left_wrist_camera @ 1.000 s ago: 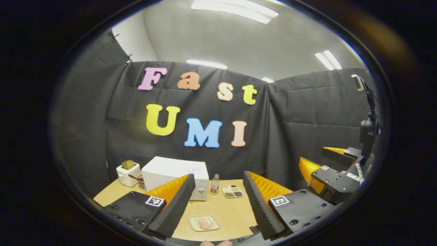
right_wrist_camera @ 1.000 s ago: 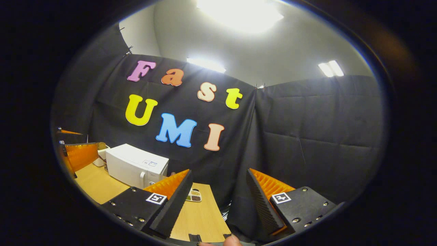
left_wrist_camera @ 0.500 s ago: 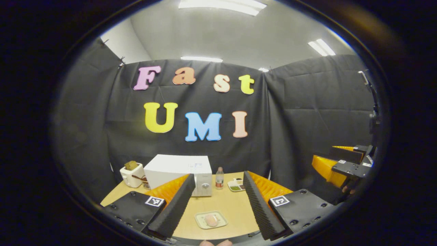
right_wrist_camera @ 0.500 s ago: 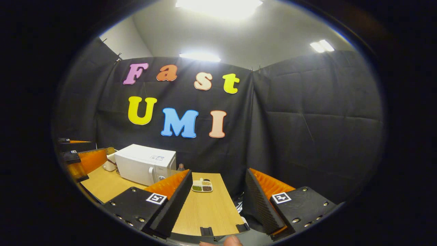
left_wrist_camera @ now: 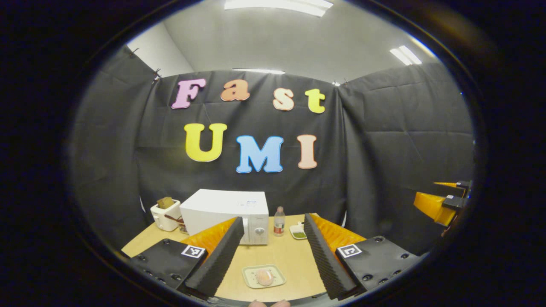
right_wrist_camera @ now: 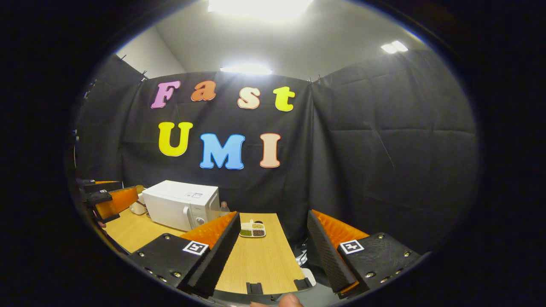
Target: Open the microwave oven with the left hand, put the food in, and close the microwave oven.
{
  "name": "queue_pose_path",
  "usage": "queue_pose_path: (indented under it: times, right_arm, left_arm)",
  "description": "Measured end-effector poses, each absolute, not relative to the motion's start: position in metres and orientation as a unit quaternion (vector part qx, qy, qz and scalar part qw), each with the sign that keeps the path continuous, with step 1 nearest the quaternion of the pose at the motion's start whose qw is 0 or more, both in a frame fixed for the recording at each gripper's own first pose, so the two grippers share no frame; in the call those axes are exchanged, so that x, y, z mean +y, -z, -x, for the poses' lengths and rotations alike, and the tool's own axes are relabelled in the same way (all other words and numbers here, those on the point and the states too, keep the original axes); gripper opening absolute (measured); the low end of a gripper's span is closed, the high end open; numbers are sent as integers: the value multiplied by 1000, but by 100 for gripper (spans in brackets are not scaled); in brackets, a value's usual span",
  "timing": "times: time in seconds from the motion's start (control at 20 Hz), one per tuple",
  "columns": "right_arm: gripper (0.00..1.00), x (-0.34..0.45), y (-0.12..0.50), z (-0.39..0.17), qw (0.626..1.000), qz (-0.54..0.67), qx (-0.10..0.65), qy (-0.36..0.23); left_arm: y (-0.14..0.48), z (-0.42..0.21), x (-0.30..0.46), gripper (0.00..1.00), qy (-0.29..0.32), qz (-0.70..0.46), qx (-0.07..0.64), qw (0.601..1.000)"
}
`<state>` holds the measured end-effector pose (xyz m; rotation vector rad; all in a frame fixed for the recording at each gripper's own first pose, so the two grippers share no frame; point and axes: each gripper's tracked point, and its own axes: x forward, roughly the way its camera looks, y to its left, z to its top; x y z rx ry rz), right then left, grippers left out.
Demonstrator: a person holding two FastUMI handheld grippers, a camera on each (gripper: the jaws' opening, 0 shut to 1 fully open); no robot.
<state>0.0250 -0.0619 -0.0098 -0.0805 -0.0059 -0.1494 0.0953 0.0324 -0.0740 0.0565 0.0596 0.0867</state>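
Door first, I reckon: the microwave oven (left_wrist_camera: 225, 215) sits shut at the back of the table (left_wrist_camera: 290, 256), so nothing of the task looks done, and my job with the left gripper (left_wrist_camera: 269, 260) is to get that door swung wide. Its fingers stand wide apart with nothing between them, held up over the near edge, well short of the oven. I would bring it in toward the pale handle beside the round knob on the oven's right-hand front, hook or pinch that edge, and draw along the door's arc rather than straight back, so the light box does not slide on the smooth wood-grain top. The small bottle (left_wrist_camera: 279, 221) stands just beside that corner, so I judge the approach needs to come in low and from the front. The food (left_wrist_camera: 264, 276), a pale pinkish rounded lump, lies on a shallow rounded-rectangle tray (left_wrist_camera: 251, 276) near me, between my fingers as the left gripper view frames it. My right gripper (right_wrist_camera: 273, 256) is also spread and empty, off toward the table's right end. Both have ridged dark foam pads backed with orange plastic, soft enough to bite on a slick handle. The oven is a glossy white box with crisp corners; a white toaster (left_wrist_camera: 164, 215) stands beside it.
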Motion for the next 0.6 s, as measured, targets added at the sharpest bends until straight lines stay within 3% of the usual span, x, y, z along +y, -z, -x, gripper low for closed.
queue_pose_path:
  times: [0.15, 0.2, 0.3, 0.35, 0.4, 0.45, 0.5, 0.55, 0.6]
  right_arm:
    - [96, -42, 12, -62, 996, 39, -1, 80]
    - [96, -33, 10, -74, 996, 41, -2, 78]
    - [96, -22, 13, -95, 995, 57, 7, 84]
    - [96, -16, 14, -105, 994, 67, 12, 85]
    - [96, -11, 13, -112, 993, 77, 16, 88]
    - [96, -9, 13, -119, 992, 85, 21, 93]
    - [96, -7, 12, -126, 991, 89, 26, 98]
    - [96, -5, 14, -133, 990, 90, 33, 103]
    - [96, -3, 18, -139, 989, 91, 45, 106]
  left_arm:
    - [100, -145, 72, 94, -48, -23, 39, 998]
    - [112, -164, 86, 99, -48, -18, 45, 998]
    - [149, -201, 111, 99, -47, -7, 68, 997]
    - [166, -221, 122, 94, -46, -4, 77, 996]
    - [182, -240, 132, 100, -44, -6, 85, 995]
    - [199, -256, 139, 94, -42, -11, 93, 995]
    - [214, -274, 146, 100, -39, -16, 99, 994]
    - [229, -292, 152, 97, -36, -18, 104, 994]
    - [243, -308, 156, 100, -33, -16, 111, 993]
